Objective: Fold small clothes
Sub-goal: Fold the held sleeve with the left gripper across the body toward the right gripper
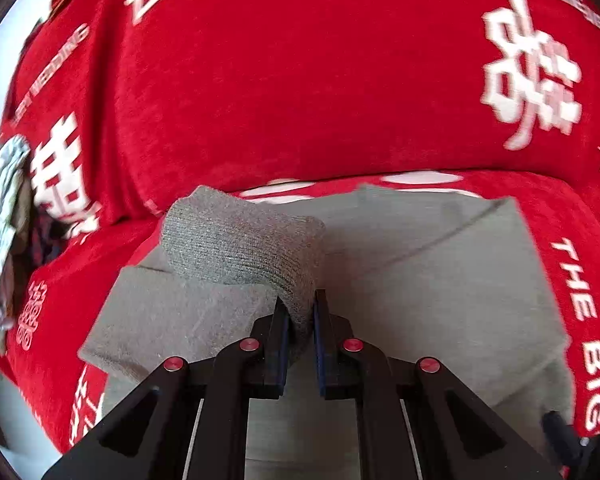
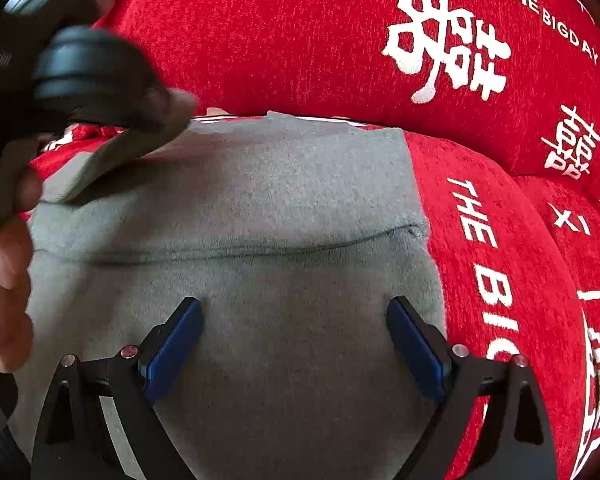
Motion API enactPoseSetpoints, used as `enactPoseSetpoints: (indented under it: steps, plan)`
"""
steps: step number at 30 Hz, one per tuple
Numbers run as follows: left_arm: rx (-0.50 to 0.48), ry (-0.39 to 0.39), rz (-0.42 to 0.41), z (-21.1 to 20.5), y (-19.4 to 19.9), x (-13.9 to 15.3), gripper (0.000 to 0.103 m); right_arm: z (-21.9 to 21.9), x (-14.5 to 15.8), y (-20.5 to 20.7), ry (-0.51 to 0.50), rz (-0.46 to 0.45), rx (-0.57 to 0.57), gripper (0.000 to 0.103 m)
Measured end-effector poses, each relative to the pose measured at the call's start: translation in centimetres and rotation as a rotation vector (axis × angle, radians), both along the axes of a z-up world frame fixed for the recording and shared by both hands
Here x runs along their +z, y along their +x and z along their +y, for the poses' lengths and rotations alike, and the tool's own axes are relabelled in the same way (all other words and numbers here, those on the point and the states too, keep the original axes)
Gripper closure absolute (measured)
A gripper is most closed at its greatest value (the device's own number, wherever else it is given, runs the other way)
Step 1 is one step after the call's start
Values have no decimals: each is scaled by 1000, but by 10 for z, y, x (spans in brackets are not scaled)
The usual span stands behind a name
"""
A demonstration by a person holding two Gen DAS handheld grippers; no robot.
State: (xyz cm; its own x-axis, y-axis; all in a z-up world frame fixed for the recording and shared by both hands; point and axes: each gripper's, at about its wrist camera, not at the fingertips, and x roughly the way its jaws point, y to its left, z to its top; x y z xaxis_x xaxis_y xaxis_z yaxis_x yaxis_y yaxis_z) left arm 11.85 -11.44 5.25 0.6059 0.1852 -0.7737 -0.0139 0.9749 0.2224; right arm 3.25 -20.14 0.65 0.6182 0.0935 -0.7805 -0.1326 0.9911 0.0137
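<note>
A grey fleece garment [image 1: 440, 264] lies spread on a red sofa seat; it also fills the middle of the right wrist view [image 2: 260, 200]. My left gripper [image 1: 301, 300] is shut on the garment's ribbed cuff [image 1: 240, 248] and holds it lifted over the cloth. My right gripper [image 2: 294, 308] is open, its blue pads [image 2: 176, 344] resting just above the garment's lower part, below a seam line [image 2: 260, 250]. The left gripper and the hand holding it [image 2: 88, 76] appear blurred at the upper left of the right wrist view.
The sofa is covered in red cloth with white characters and lettering; its backrest [image 1: 300, 80] rises right behind the garment. A patterned black-and-white cloth [image 1: 0, 220] lies at the far left. The seat edge [image 2: 500, 260] runs to the right of the garment.
</note>
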Motion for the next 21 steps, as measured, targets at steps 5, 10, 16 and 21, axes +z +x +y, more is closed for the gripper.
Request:
enactPoseSetpoints:
  steps: [5,10,16,21]
  plan:
    - [-119,7,-1,-35,-8,2,91,-7,-2,-6,30,-6,8,9]
    - [-179,-5,47,-45,-3,-2,91,-16,-3,-8,72,-13,1,9]
    - [-248,-59,123,-49,2,-13,91,-13,-4,-9,52,-16,2,9]
    - [-309,-87,164,-55,3,-19,91,-12,-5,-8,41,-20,1,9]
